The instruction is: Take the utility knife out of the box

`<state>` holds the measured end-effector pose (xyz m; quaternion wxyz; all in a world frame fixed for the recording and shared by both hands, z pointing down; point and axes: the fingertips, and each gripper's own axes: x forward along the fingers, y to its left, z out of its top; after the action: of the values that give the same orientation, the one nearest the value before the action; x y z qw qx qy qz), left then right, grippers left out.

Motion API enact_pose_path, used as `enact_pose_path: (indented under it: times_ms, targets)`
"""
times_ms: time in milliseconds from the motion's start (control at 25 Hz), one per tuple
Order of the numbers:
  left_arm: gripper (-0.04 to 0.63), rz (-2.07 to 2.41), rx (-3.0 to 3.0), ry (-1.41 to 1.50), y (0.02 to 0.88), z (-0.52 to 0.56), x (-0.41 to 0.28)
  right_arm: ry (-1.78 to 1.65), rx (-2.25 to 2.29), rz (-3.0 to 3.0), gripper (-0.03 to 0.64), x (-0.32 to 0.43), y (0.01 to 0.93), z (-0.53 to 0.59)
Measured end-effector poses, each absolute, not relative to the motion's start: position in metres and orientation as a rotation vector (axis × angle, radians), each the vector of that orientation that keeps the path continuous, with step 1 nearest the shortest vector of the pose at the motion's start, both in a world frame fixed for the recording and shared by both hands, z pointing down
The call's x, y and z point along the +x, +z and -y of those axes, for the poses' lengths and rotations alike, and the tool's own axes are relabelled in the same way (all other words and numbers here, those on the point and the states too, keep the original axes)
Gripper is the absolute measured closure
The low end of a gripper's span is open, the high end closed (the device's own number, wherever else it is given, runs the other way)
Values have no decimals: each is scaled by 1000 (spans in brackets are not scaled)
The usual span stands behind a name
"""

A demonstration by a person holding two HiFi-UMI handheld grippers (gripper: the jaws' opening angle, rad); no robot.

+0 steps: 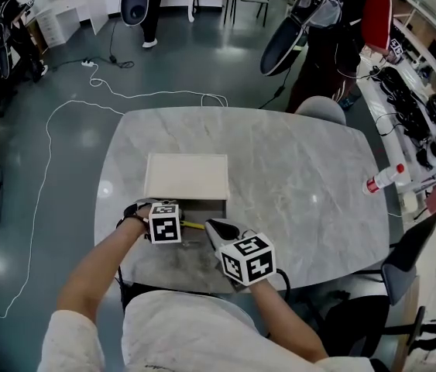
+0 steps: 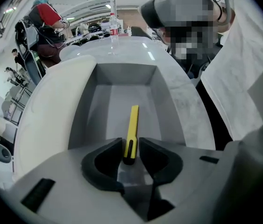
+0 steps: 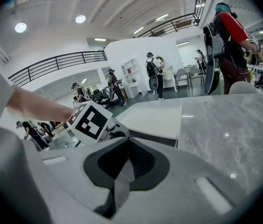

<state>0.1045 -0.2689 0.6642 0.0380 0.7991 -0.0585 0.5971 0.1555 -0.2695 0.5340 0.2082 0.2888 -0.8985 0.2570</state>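
Two hand-held grippers are meeting at the near edge of the marble worktop point(image 1: 303, 169), one in each of my hands. I am reaching my left hand-held gripper point(image 2: 130, 148) into the left end of the grey box point(image 2: 122, 73), and its jaws are pinching the black end of the yellow utility knife point(image 2: 132, 122) from both sides. The knife is lying lengthwise inside the box, its other end pointing toward the far end wall. I cannot tell whether it is resting on the box floor or hanging just above it. A white lid point(image 1: 187, 175) is covering the part of the box away from me, leaving only the near strip open. I am holding my right hand-held gripper point(image 3: 127, 141) just beside the left one, outside the box, with its jaws pressed together and nothing between them. A bottle point(image 1: 384, 178) with some red on it is standing at the right edge of the worktop, well apart from the box. A person point(image 1: 349, 29) in red and black is standing beyond the far side, and a white cable point(image 1: 47, 138) is trailing across the floor point(image 1: 86, 68).
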Motion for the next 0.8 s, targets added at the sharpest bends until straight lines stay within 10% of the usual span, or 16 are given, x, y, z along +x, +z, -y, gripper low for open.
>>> enact_pose_path:
  times_ms: [800]
  targets:
    - [534,291,2436,1789,662,264,101,771,890,2494,612,147,535,261]
